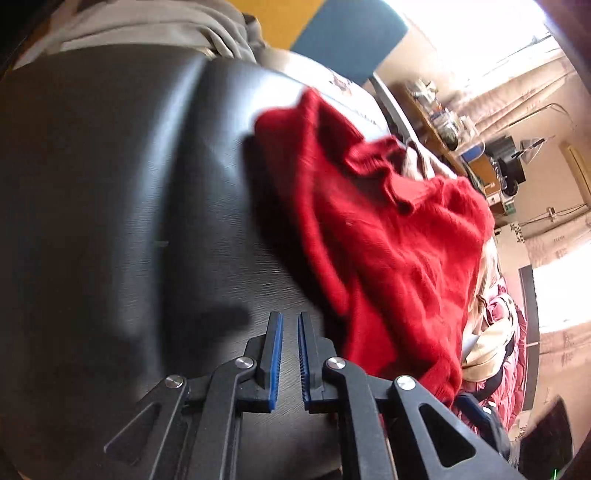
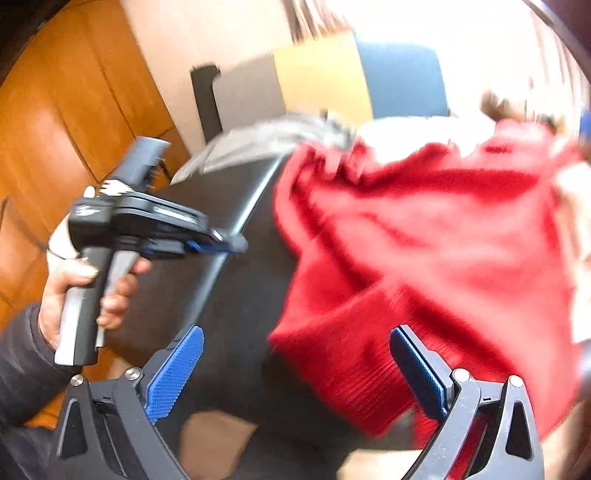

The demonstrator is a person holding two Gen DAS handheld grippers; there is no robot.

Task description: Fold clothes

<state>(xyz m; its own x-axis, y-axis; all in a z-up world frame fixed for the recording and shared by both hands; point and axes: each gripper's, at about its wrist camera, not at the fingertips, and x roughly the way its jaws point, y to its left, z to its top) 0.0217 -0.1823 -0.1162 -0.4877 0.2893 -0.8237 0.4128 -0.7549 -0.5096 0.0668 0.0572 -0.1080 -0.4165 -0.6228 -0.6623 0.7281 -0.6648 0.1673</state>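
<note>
Black linkage arms fill the bottom of our left wrist view, and from them our left gripper (image 1: pixel 290 325) reaches out over a dark leather-like cushion (image 1: pixel 110 184). Its blue pads stand nearly together with only a thin slit between them, and nothing is caught there. We see bare cushion below the fingertips.

Just to the right of that gripper lies the red sweater (image 1: pixel 388 229), crumpled and bunched on the cushion, with its ribbed edge folded over near the top. It is close beside the left fingers but not touching them. Behind it, at the far edge of the cushion, a grey garment (image 1: pixel 155 22) lies in loose folds. Further right, a heap of pink and cream clothes (image 1: pixel 495 332) sits past the sweater.

From the right wrist view our right gripper (image 2: pixel 295 362) spreads its jaws wide. One blue pad (image 2: pixel 173 373) hangs over the dark cushion, clear of any cloth; the other stands against the ribbed hem of the sweater (image 2: pixel 424 251), which is blurred here. We cannot tell whether that pad touches the knit. On the left side of this view our left hand (image 2: pixel 77 291) grips the handle of the other gripper, a dark sleeve (image 2: pixel 22 354) covering the wrist, with an orange wooden floor (image 2: pixel 55 110) beneath.
</note>
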